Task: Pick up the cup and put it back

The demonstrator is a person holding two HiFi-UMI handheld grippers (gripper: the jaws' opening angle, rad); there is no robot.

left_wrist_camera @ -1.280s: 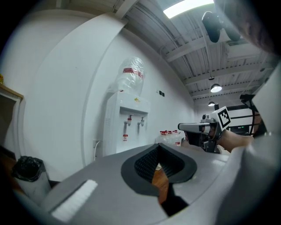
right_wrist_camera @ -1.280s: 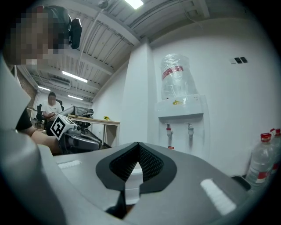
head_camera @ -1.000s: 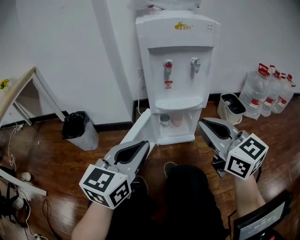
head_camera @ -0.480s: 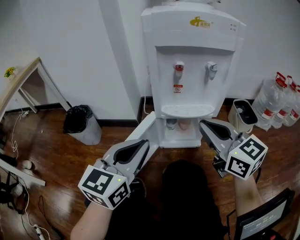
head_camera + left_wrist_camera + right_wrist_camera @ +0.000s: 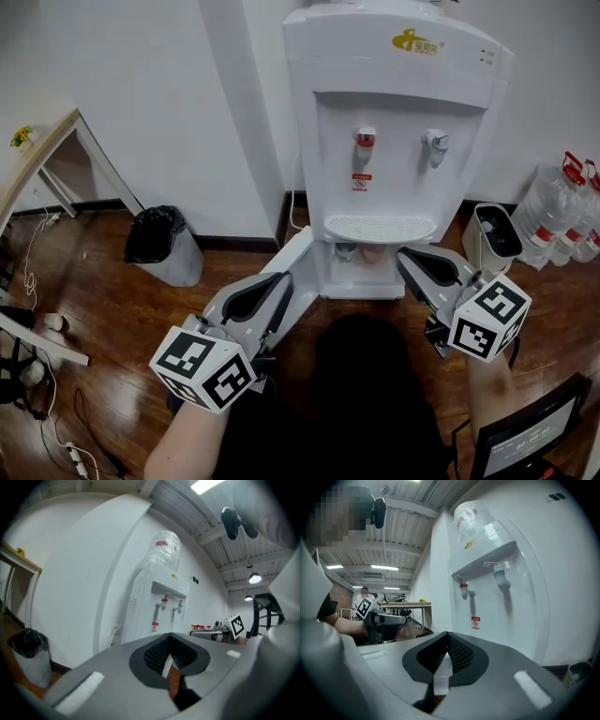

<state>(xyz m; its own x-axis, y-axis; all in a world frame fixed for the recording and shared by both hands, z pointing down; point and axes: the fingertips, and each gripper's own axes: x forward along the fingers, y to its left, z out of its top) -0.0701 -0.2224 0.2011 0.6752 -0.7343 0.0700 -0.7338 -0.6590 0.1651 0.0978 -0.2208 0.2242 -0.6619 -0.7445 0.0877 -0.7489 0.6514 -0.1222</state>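
white wall (image 5: 141, 94) and dark reddish wood floor (image 5: 112, 319) lie ahead of you, with a tall white water dispenser (image 5: 394, 112) standing against the wall. it has two taps, one red and one blue, and in your left gripper view it carries one big clear jug (image 5: 165, 550) on top. its low white cabinet door (image 5: 295, 258) hangs open to the left, and the compartment behind it holds two cups: a small grey cup (image 5: 345, 251) and, touching or just beside it on the right, a pale pink cup (image 5: 372, 253); what is in them you cannot tell. two bins stand on the floor: a round bin lined with a black bag (image 5: 161, 246) left of the dispenser and a small white bin with a dark inside (image 5: 492, 234) on its right. at least two clear plastic bottles with red caps (image 5: 562, 202) sit at the right edge. your left gripper (image 5: 281, 286) has its jaws apart with nothing between them, its tips by the open door, below and left of the cups. your right gripper (image 5: 403, 255) has its jaws pressed together and empty, its tips near the pink cup's right but apart from it.
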